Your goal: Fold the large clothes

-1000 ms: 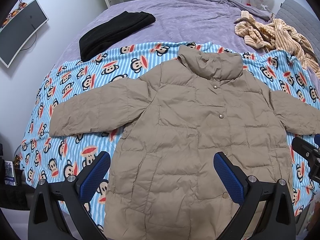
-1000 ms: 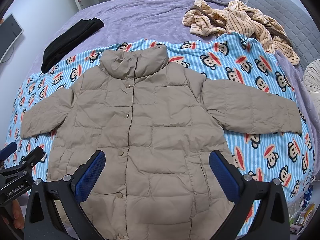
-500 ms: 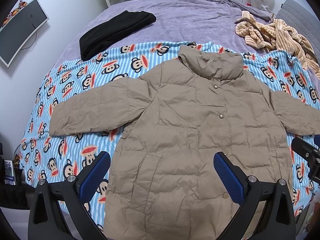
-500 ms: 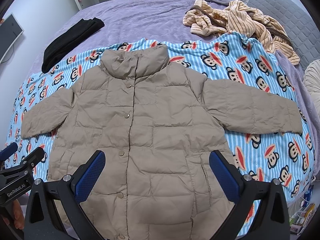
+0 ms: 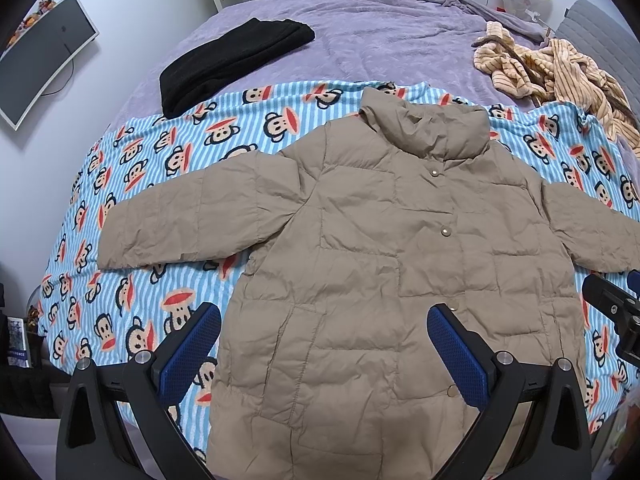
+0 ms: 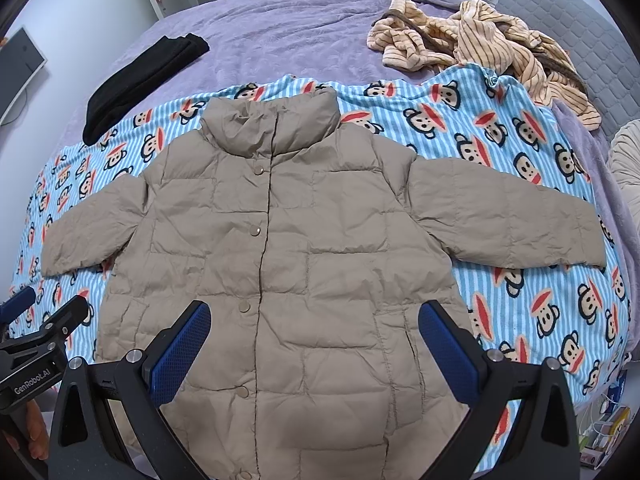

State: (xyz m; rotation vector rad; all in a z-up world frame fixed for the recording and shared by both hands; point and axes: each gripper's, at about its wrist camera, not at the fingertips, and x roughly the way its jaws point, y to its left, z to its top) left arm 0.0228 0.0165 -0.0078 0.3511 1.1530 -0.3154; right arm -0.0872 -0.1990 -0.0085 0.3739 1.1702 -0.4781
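A tan quilted puffer jacket (image 5: pixel 380 248) lies flat, front up and snapped shut, both sleeves spread out, on a blue striped monkey-print blanket (image 5: pixel 168 160). It also shows in the right wrist view (image 6: pixel 288 248). My left gripper (image 5: pixel 324 344) is open and empty, held above the jacket's lower left part. My right gripper (image 6: pixel 314 344) is open and empty above the lower middle of the jacket. The left gripper also shows at the left edge of the right wrist view (image 6: pixel 40 332).
The blanket (image 6: pixel 520 152) covers the near part of a purple bed (image 5: pixel 380 32). A folded black garment (image 5: pixel 232 60) lies far left. A heap of striped beige clothes (image 5: pixel 552 68) lies far right. A monitor (image 5: pixel 40 60) hangs on the left wall.
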